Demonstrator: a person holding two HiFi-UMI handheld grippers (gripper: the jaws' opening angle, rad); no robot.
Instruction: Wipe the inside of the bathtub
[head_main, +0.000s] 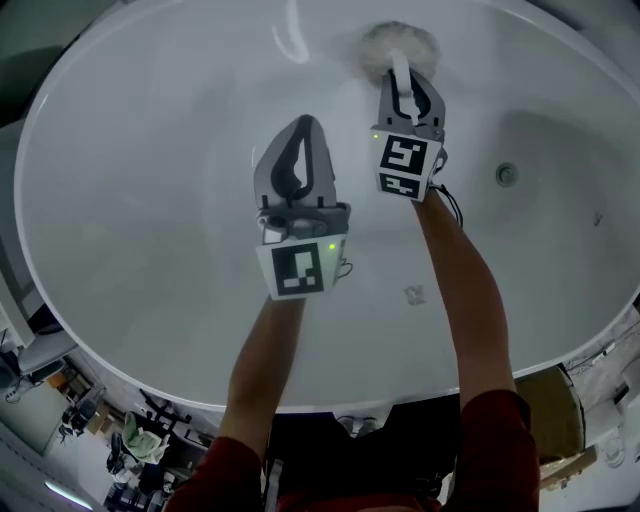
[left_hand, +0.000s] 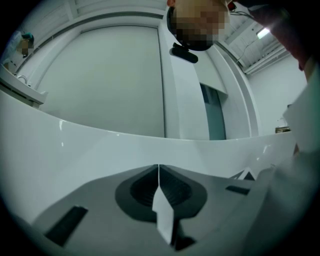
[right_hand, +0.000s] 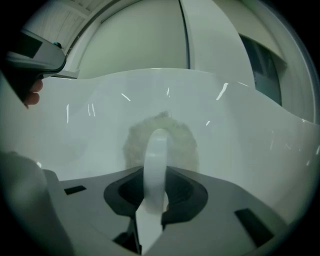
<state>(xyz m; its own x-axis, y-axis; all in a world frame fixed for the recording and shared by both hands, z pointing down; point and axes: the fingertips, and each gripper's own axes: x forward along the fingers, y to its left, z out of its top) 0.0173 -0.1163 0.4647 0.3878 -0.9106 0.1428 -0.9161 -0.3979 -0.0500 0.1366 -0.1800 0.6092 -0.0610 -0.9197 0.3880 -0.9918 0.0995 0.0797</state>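
Note:
The white oval bathtub (head_main: 140, 170) fills the head view. A round fluffy grey-white scrubbing pad (head_main: 385, 40) lies pressed against the tub's far inner wall. My right gripper (head_main: 405, 78) is shut on the pad's white loop handle (right_hand: 156, 150), and the pad (right_hand: 186, 145) shows behind the handle in the right gripper view. My left gripper (head_main: 303, 128) hangs over the middle of the tub, left of and nearer than the right one. It is shut with nothing in it (left_hand: 159, 169), and the tub's rim (left_hand: 100, 142) lies beyond it.
A round metal fitting (head_main: 507, 174) sits on the tub's right inner wall. A small pale mark (head_main: 413, 294) is on the tub floor near my right forearm. Floor clutter (head_main: 130, 440) lies outside the near rim at lower left, and a box (head_main: 560, 410) at lower right.

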